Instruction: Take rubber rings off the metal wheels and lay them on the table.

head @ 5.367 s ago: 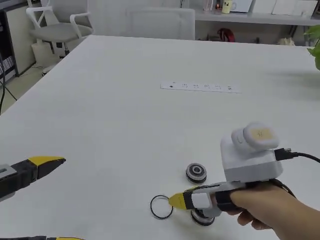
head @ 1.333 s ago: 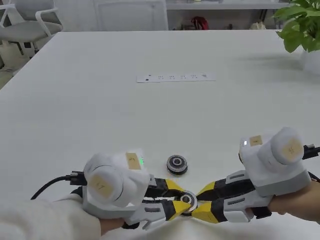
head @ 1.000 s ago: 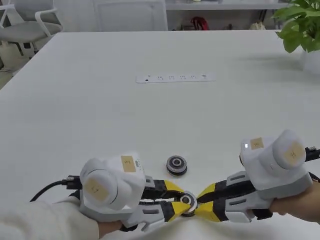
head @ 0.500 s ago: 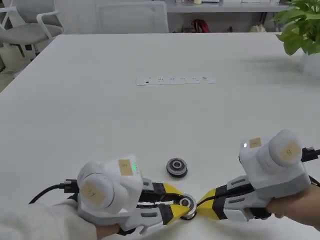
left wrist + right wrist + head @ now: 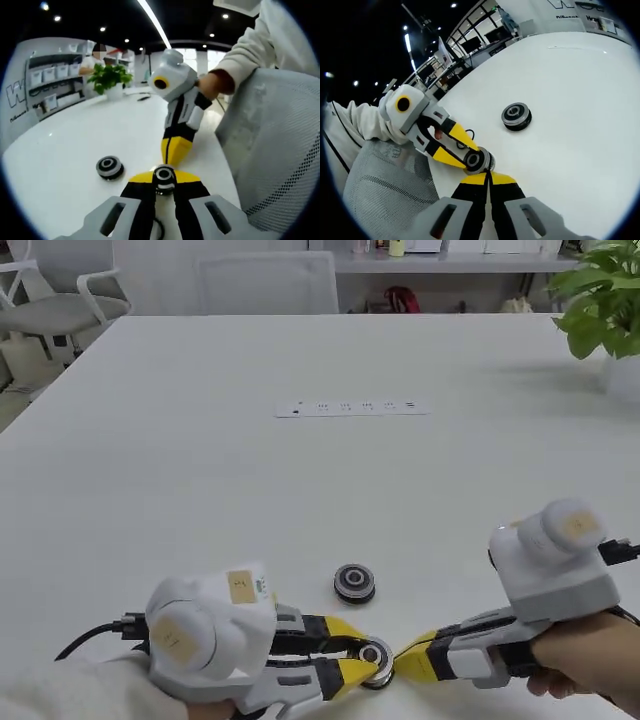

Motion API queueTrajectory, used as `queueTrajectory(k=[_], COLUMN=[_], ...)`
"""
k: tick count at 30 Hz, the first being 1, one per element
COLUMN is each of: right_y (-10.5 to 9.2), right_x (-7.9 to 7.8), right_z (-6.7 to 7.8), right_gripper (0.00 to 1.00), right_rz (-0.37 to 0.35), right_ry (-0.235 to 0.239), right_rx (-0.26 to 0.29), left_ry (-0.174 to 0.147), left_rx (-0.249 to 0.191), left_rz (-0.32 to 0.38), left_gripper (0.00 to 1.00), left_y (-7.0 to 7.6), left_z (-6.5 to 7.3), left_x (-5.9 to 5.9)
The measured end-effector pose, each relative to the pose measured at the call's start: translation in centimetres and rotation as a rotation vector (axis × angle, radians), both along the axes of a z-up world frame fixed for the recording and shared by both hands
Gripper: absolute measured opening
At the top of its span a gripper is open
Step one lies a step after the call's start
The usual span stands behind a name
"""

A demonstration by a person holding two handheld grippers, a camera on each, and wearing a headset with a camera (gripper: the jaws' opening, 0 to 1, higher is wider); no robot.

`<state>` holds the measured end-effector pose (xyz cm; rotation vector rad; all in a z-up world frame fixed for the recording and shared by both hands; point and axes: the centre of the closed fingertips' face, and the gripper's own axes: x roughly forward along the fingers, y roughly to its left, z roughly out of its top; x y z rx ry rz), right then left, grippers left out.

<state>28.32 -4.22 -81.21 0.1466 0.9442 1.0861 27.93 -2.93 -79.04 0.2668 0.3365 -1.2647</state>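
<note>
The left gripper [image 5: 358,654] sits at the near edge of the table [image 5: 200,460]. Its jaws are drawn in narrow on a wheel [image 5: 376,652], with one yellow tip on each side. In the left gripper view the wheel faces the camera with its hub showing, and the tips cover its lower rim.

The right gripper [image 5: 404,666] meets it from the opposite side, its jaws pressed together to a thin slit and its tips touching the wheel's rim. The yellow tips hide the contact spot, so whether anything is nipped between them cannot be made out.

The second wheel [image 5: 354,581] lies flat on the table just beyond the grippers, apart from both, with a dark band round its edge.

In the right gripper view a thin dark loop [image 5: 468,134] lies on the table beside the left gripper's jaws and is partly hidden by them. Too little of it shows to say what it is.

Farther up the table lies a power strip [image 5: 352,408]. A plant [image 5: 600,290] is cut off at the right edge and a chair [image 5: 60,295] at the left. The hand [image 5: 580,660] on the right gripper runs out of the lower corner. A pale sleeve [image 5: 60,695] behind the left gripper is cut off at the bottom.
</note>
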Motion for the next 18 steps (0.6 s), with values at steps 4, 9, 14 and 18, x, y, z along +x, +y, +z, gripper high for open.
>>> queueTrajectory(k=[4,9,14,18], right_y=[-0.1,-0.2,-0.1,0.1], right_x=[0.2,0.9,0.4,0.3], right_z=[0.1,0.7,0.9,1.1], right_gripper=[0.0,0.0,0.0,0.0], right_rz=[-0.061,-0.175,-0.194,-0.201], right_ry=[0.08,0.206,0.251,0.266], right_rx=[0.04,0.131,0.154,0.159], left_ry=[0.001,0.001,0.001,0.0], left_rx=[-0.008,-0.023,-0.027,-0.023], left_rz=[0.0,0.003,0.003,0.003], left_gripper=[0.14,0.14,0.14,0.14], left_y=[0.0,0.0,0.0,0.0], left_z=[0.0,0.0,0.0,0.0], left_x=[0.0,0.0,0.1,0.1])
